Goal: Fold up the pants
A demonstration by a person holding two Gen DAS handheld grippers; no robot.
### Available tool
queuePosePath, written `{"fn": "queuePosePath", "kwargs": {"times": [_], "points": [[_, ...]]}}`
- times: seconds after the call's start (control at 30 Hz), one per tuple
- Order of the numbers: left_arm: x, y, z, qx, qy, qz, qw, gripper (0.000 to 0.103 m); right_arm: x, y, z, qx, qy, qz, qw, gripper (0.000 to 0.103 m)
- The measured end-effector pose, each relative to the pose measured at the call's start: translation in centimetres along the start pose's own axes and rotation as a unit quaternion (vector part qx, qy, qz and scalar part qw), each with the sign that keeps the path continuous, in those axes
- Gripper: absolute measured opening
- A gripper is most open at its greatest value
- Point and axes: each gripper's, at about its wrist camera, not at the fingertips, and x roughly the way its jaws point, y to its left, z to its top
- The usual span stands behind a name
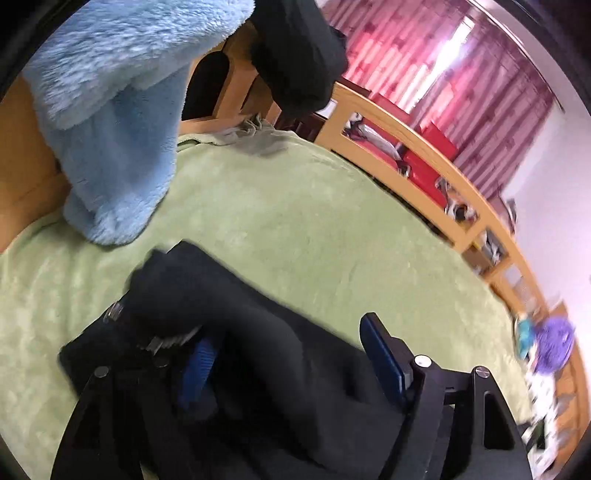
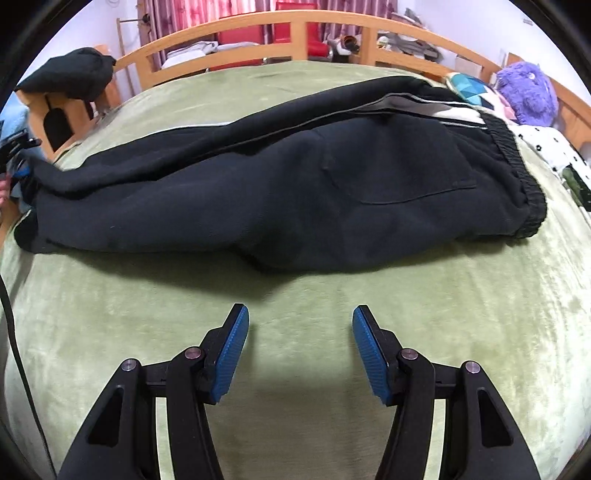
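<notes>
We see the right gripper (image 2: 300, 354), black-framed with blue ribbed pads, open and empty above the green plush bedspread (image 2: 295, 424), on the near side of the black fleece pants (image 2: 258, 192) and apart from them. The left gripper (image 1: 291, 365), of the same build, also stands with its jaws apart; the cuff end of the pants lies draped between and over its fingers, and the pads do not appear to press on the cloth, though blur limits certainty. The pants lie lengthwise across the bedspread, one leg stacked on the other, elastic waistband (image 2: 524, 177) toward the purple plush toy (image 2: 528, 92), white side stripe uppermost. We judge the first fold, leg onto leg, complete; the crosswise folds bringing cuffs toward waistband remain. Beyond the pants run the wooden bed rail (image 2: 295, 22) and a light blue fuzzy garment (image 1: 110, 110).
</notes>
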Motion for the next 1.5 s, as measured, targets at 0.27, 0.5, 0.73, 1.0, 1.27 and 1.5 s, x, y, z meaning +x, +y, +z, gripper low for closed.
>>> {"fn": "queuePosePath", "kwargs": {"times": [0.27, 0.5, 0.73, 1.0, 1.27, 1.5], "points": [[-3.3, 4.7, -8.9, -0.007, 0.083, 0.018, 0.9964, 0.075, 0.1, -2.7, 1.4, -0.015, -0.038, -0.033, 0.999, 0.065], [-0.6, 5.3, -13.4, -0.059, 0.105, -0.013, 0.9926, 0.083, 3.6, -3.1, 2.1, -0.055, -0.010, -0.060, 0.997, 0.067], [1.3, 3.2, -12.7, -0.077, 0.088, -0.050, 0.9919, 0.092, 4.4, -2.8, 2.9, -0.096, -0.051, -0.097, 0.989, 0.075], [2.0, 2.0, -13.1, -0.085, 0.096, -0.037, 0.9911, 0.091, 3.2, -6.0, 2.1, -0.030, -0.036, -0.054, 0.997, 0.075], [-0.7, 3.3, -14.7, -0.086, 0.106, -0.024, 0.9903, 0.084, 3.7, -14.0, 0.9, 0.205, -0.022, 0.093, 0.974, 0.075], [0.3, 5.1, -14.5, -0.136, 0.095, -0.071, 0.9835, 0.085, 6.8, -15.2, 3.1, 0.304, -0.033, 0.153, 0.940, 0.077]]}}
